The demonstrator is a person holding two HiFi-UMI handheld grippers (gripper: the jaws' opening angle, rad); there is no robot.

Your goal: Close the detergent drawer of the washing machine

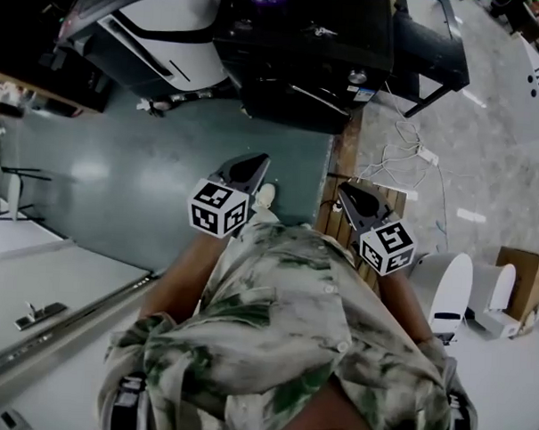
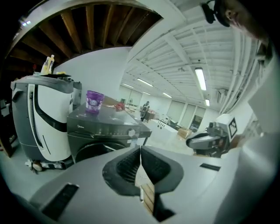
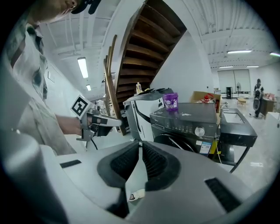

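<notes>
I am holding the left gripper (image 2: 140,149) and the right gripper (image 3: 140,144) pinched together on nothing, both well short of the washing machine (image 3: 188,127) at the far side. Its detergent drawer (image 3: 164,122) is looking flush with the panel (I am judging, not certain). A careless swing near the top is risking a knock to the purple tub (image 3: 170,100) standing there. I cannot tell what it is holding.
</notes>
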